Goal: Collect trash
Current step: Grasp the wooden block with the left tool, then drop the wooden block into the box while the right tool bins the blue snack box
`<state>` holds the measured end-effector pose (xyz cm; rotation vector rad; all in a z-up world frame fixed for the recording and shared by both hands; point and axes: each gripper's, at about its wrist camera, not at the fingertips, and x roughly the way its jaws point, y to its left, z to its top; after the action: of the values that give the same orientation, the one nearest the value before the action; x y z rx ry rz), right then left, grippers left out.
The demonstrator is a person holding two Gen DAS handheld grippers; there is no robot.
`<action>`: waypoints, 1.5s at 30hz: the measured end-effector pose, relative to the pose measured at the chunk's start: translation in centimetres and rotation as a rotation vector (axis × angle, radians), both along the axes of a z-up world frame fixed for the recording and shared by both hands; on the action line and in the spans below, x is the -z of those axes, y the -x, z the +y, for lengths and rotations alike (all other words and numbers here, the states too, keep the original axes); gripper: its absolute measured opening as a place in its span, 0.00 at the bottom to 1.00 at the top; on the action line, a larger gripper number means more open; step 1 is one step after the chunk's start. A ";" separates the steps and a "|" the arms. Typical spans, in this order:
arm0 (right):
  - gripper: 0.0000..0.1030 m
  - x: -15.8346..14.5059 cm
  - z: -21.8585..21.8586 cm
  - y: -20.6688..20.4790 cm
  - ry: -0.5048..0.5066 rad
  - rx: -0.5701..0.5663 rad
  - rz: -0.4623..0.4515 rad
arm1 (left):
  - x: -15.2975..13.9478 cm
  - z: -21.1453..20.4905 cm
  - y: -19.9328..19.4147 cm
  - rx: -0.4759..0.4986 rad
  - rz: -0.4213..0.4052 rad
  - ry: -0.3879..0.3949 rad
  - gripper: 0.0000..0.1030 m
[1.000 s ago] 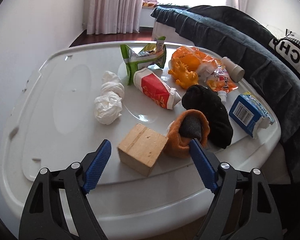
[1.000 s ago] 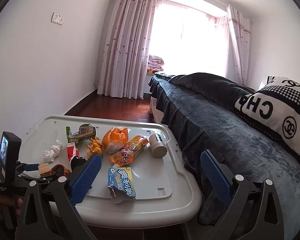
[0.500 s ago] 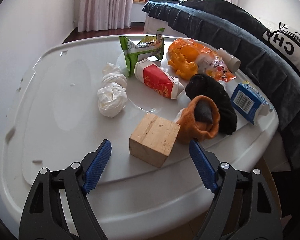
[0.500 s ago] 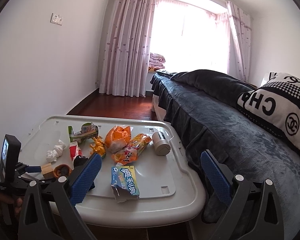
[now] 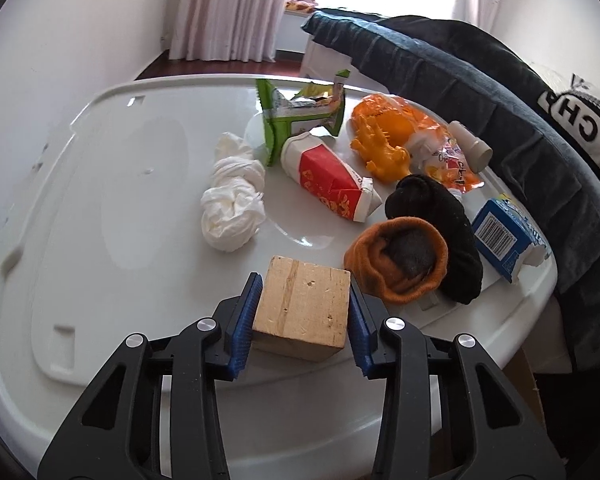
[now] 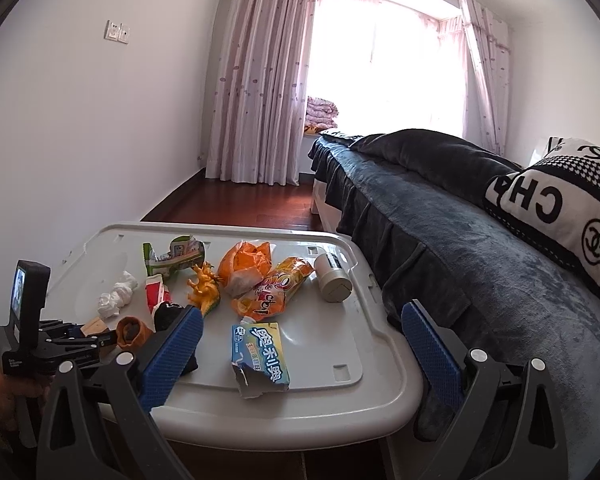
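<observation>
Closing in on the wooden block (image 5: 302, 307) at the table's (image 5: 112, 184) near edge, the left gripper (image 5: 302, 312) is pinching it between just-narrowed jaws; the right gripper (image 6: 300, 356) is waiting wide and empty; next, seemingly, a straight lift clear of the orange sock (image 5: 396, 260).

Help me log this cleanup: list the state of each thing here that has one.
Left gripper: jaws just closed on the wooden block.
Right gripper: jaws open, empty.
Blue box: torn open, lying flat.
Red carton: on its side.
Orange sock: rolled up.
Tissue: crumpled.
</observation>
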<state>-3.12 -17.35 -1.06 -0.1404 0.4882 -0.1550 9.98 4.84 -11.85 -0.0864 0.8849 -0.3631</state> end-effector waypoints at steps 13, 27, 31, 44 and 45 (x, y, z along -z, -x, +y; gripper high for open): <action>0.95 5.3 0.9 -3.0 0.156 -0.028 0.112 | -3.3 0.1 7.5 -0.068 -0.012 -0.022 0.38; 0.62 12.6 2.5 -11.6 0.143 -0.082 0.341 | -4.3 -3.0 9.4 0.008 -0.040 0.012 0.38; 0.54 12.8 2.6 -12.0 0.148 -0.077 0.373 | -4.4 -3.1 9.6 0.002 -0.037 0.011 0.38; 0.53 8.4 3.9 -2.9 0.048 -0.138 0.320 | -5.2 -4.0 13.6 -0.049 0.002 -0.043 0.38; 0.53 8.3 4.2 -1.6 0.035 -0.145 0.328 | -5.1 -4.1 14.2 -0.048 0.010 -0.056 0.38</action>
<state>-1.48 -13.20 -9.32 -0.2368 0.8002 0.0029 -4.24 0.70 -6.78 -0.0581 0.9003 -0.2934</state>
